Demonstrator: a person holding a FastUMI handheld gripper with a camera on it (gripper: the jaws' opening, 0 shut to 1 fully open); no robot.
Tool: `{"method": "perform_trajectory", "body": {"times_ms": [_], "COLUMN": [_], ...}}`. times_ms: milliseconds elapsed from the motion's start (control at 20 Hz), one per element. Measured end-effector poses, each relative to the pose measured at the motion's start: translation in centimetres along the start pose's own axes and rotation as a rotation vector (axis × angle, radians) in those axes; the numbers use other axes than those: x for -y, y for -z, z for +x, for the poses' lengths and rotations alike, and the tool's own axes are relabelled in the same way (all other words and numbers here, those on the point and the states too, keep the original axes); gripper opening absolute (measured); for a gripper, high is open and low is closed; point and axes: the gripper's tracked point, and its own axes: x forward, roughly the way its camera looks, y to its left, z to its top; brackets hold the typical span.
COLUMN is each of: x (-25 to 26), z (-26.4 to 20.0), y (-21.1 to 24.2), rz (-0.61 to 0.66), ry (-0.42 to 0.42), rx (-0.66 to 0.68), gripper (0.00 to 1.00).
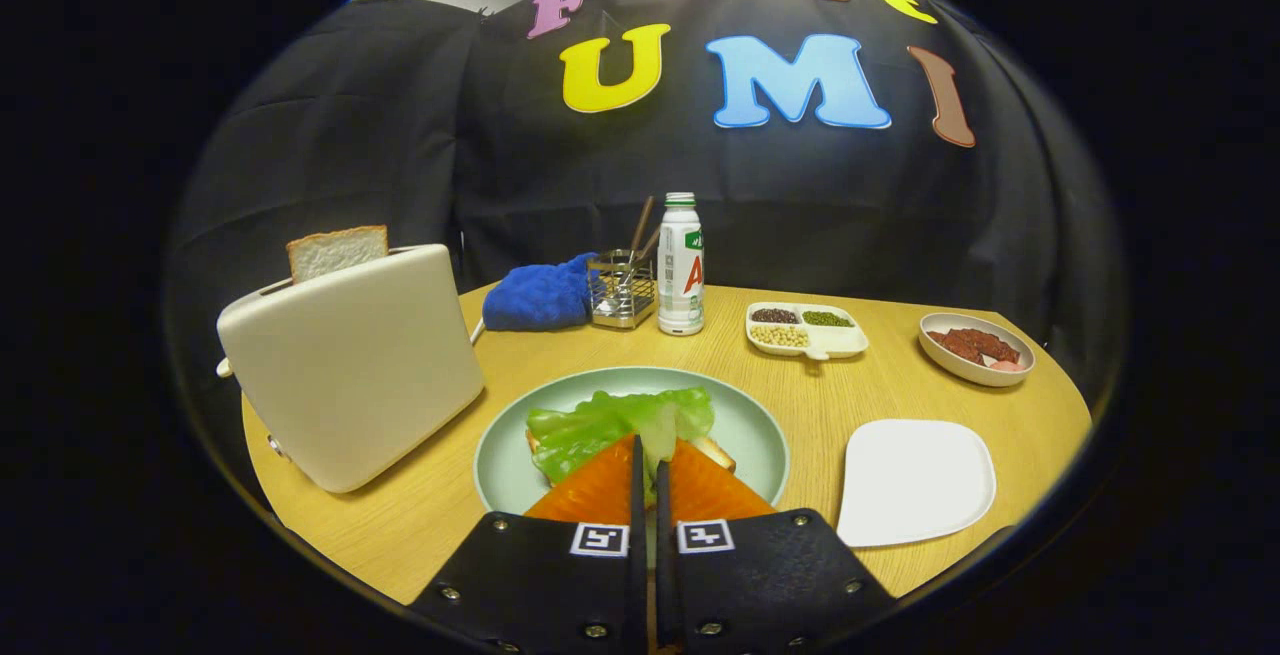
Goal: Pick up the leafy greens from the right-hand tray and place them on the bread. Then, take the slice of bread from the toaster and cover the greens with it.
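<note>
Lying on the bread (715, 452) on the plate (755, 427), the greens (600, 425) sit just ahead of nearly closed jaws, perhaps pinching them; toaster slice (337, 251) remains

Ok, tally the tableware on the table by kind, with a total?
Round plates: 1, green plate under the leafy greens, ahead of the nearly closed gripper.
Square trays: 1, white tray.
Bowls: 1, bowl.
Divided dishes: 1, divided dish.
Total: 4

Greens (615, 423) lay on bread (712, 451) on plate (752, 430); toaster (350, 370) left of it, tray (915, 480) right, bottle (681, 280) behind.
</note>
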Motion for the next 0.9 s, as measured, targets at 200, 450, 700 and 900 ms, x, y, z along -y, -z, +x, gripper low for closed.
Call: {"method": "perform_trajectory", "body": {"times_ms": [200, 450, 700, 900], "x": [0.4, 1.4, 2.7, 1.7], "z": [-0.4, -1.6, -4.6, -6.3], "y": [0.4, 0.9, -1.8, -3.9], "rz": [-0.015, -0.013, 0.053, 0.082], "ry": [0.017, 0.05, 0.1, 0.102], "rx": [-0.016, -0.029, 0.086, 0.163], "gripper": [0.05, 0.34, 0.34, 0.34]}}
